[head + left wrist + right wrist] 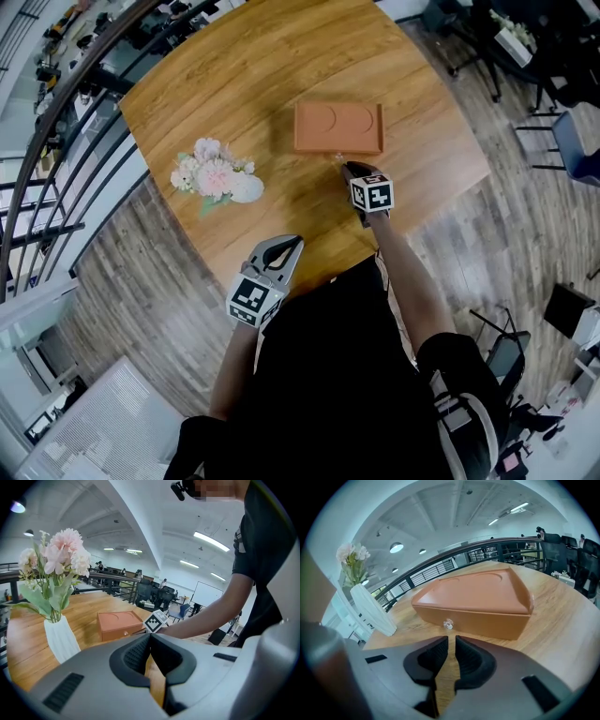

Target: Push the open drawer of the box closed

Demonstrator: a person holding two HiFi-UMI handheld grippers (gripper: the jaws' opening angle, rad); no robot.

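Box (478,592) — drawer (487,625) seam indistinct | right gripper (451,641) jaws nearly together, facing knob (448,624)

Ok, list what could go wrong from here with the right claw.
1. The right claw, jaws nearly together, points at the small clear knob; it could slip off sideways.
2. Nothing braces the box and the left claw sits back at the table edge, so the whole box may slide.
3. The vase stands left of the box; a stray swing could tip it.

An open-plan office: rows of swivel chairs (151,594), a whiteboard (206,594), ceiling strip lights (211,541).
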